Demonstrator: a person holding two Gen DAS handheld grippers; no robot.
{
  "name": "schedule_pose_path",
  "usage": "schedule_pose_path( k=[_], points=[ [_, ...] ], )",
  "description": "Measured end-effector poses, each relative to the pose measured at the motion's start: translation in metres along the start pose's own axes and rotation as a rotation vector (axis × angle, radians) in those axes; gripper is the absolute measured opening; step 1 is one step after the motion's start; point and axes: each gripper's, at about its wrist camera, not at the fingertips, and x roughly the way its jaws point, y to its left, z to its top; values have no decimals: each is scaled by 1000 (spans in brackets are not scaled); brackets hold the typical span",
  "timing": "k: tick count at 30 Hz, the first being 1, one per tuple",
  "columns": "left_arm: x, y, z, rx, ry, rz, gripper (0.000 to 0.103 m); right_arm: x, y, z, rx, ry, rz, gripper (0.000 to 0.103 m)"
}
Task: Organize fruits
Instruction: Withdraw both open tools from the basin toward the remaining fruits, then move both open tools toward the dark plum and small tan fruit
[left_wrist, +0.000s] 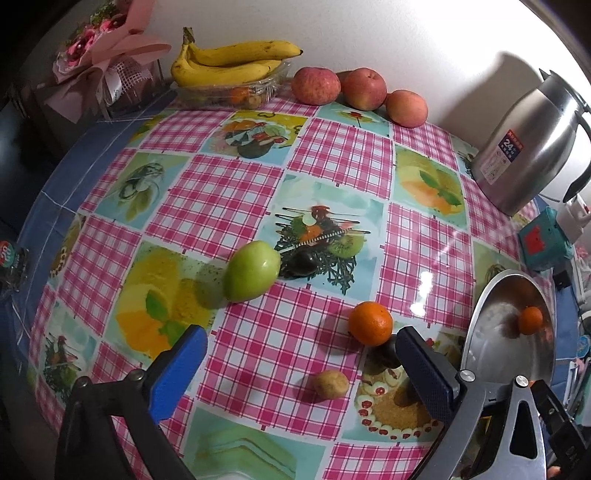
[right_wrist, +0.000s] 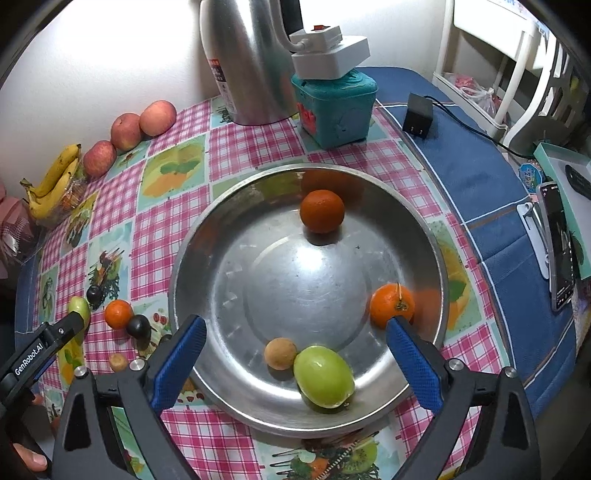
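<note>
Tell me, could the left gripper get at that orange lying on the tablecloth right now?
Probably yes. The left gripper has its jaws wide open, and the orange lies just ahead, uncovered. A dark fruit touches its near side and could get nudged.

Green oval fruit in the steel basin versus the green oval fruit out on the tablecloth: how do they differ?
The green oval fruit in the steel basin lies against a small tan round fruit; the green oval fruit on the checked tablecloth lies beside a small dark fruit. The first is already sorted, the second not. Both are smooth, glossy and ungripped.

Scuffed shiny metal bowl, glossy, probably plastic tablecloth
</note>
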Motion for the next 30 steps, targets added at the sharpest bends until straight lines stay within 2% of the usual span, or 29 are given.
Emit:
schedule_pose_path(
  k=[16,21,30],
  points=[
    [-13,0,8,84,-61,22,103,-7,12,-5,-20,-57,91,98],
    [-17,1,12,90,-99,20,103,-6,15,-8,-28,-66,92,98],
    [-15,8,18,83,-102,-11,103,-1,24,-12,-48,-75,85,98]
  ],
)
